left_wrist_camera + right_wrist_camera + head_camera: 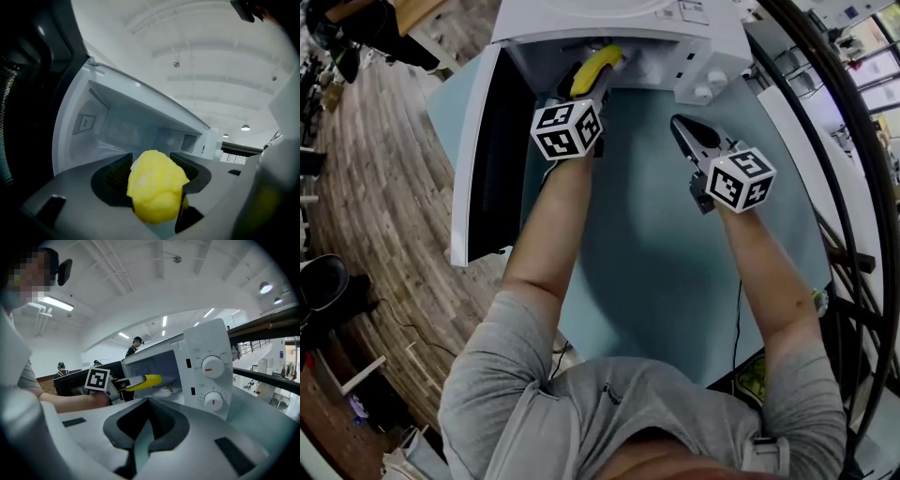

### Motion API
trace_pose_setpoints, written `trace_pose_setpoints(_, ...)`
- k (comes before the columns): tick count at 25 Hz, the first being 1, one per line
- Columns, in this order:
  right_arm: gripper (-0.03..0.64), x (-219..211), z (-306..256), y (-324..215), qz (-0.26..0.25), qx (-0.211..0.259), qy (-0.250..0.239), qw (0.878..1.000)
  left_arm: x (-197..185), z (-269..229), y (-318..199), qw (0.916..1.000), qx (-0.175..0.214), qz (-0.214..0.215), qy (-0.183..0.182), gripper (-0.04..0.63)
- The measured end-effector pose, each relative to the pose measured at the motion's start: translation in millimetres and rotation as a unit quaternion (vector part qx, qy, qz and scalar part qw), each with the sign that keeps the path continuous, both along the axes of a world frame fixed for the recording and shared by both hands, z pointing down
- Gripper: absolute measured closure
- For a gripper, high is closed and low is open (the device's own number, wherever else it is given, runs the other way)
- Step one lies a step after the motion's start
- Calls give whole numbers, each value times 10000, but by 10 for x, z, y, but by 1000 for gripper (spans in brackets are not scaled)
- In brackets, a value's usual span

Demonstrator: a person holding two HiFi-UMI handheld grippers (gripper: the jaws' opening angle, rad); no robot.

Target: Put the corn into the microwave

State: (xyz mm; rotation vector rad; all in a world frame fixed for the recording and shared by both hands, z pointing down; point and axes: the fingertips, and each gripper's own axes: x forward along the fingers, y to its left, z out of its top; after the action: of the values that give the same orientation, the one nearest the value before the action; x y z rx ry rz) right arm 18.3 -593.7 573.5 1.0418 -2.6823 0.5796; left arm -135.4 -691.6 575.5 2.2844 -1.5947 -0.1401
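Observation:
The yellow corn [596, 66] is clamped between the jaws of my left gripper [587, 82], its tip reaching into the open mouth of the white microwave [609, 23]. In the left gripper view the corn [157, 190] fills the gap between the dark pads [112, 180], with the bare microwave cavity [126, 126] straight ahead. The right gripper view shows the corn [146, 380] from the side, at the oven's opening. My right gripper [682, 127] hovers over the teal table in front of the control panel, jaws together and holding nothing.
The microwave door [487, 159] hangs open to the left, beside my left arm. Two dials [212, 366] sit on the panel at the oven's right. The teal table [656, 262] ends near a black railing [853, 187] on the right. People stand far behind.

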Motion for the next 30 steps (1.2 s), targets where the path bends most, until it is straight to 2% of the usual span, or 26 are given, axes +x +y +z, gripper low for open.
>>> trace_pose_setpoints(7, 598, 132, 174, -46, 13, -76, 28, 10000, -218, 100, -430, 9972, -89, -331, -671, 333)
trace_pose_setpoints(14, 600, 232, 295, -113, 56, -136, -35, 9999, -260, 174, -779, 9880, -191, -474, -1456, 333)
trace_pose_setpoints(25, 600, 304, 397, -116, 88, -187, -82, 9998, -445, 332, -1110, 9750, -480, -698, -2054, 333)
trace_pose_setpoints(30, 600, 277, 408, -90, 68, -201, -97, 9997, -426, 394, -1190, 9726, -603, -646, -2150, 333)
